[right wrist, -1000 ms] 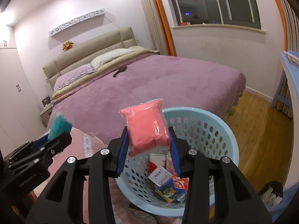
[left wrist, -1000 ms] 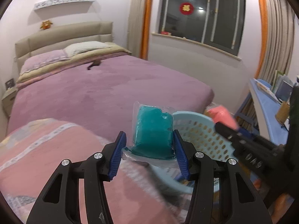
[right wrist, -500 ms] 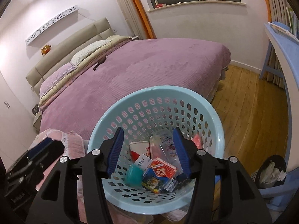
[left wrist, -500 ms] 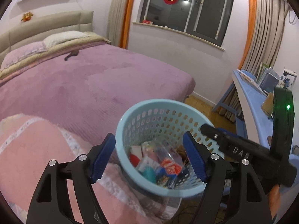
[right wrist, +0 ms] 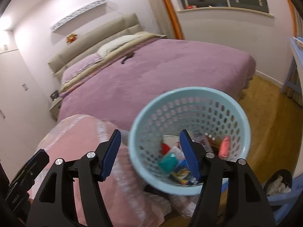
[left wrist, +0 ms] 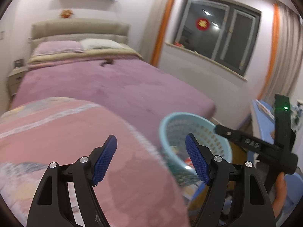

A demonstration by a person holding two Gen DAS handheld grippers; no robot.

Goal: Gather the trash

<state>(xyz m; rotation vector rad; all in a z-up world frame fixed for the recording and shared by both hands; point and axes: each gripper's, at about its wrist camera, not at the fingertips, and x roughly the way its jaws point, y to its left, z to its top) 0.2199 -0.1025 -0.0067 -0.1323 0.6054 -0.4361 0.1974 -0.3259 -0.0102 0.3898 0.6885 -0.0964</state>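
Partly, motion blur obscures the basket [left wrist: 195,132] contents.

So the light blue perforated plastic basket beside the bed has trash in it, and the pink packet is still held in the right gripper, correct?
Not quite. The right gripper holds nothing; its jaws are opening with no packet between them. The right wrist view shows the pink packet lying inside the light blue perforated plastic basket, next to a teal packet. The rest is right: the basket holds trash and stands beside the bed.
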